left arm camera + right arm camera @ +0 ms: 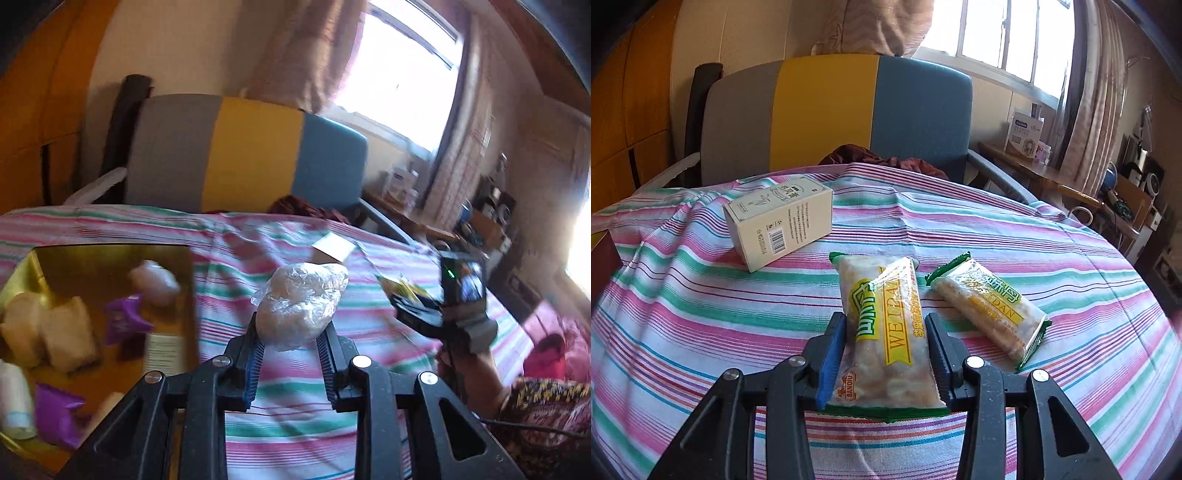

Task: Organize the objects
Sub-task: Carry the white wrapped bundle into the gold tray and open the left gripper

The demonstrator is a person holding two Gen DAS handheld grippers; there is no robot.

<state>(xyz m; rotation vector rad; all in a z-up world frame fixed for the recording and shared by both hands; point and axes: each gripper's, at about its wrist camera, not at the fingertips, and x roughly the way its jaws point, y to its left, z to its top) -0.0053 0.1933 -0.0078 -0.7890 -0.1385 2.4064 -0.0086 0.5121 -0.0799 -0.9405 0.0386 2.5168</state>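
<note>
In the left wrist view my left gripper [291,328] is shut on a pale round bun in clear plastic wrap [301,306], held above the striped cloth. To its left lies an open yellow box [22,269] with several wrapped snacks and purple packets inside. In the right wrist view my right gripper [886,332] is shut on a green-and-yellow snack bar packet [882,325], which is between its pads over the cloth. A second packet of the same kind [990,310] lies just to the right. My right gripper [410,299] also shows in the left wrist view, at the right.
A cream carton with a barcode [779,221] lies on its side on the striped cloth [701,314]. Behind the table stands a grey, yellow and blue chair [827,110]. A cluttered side table [1034,162] and curtains are at the right, under a bright window.
</note>
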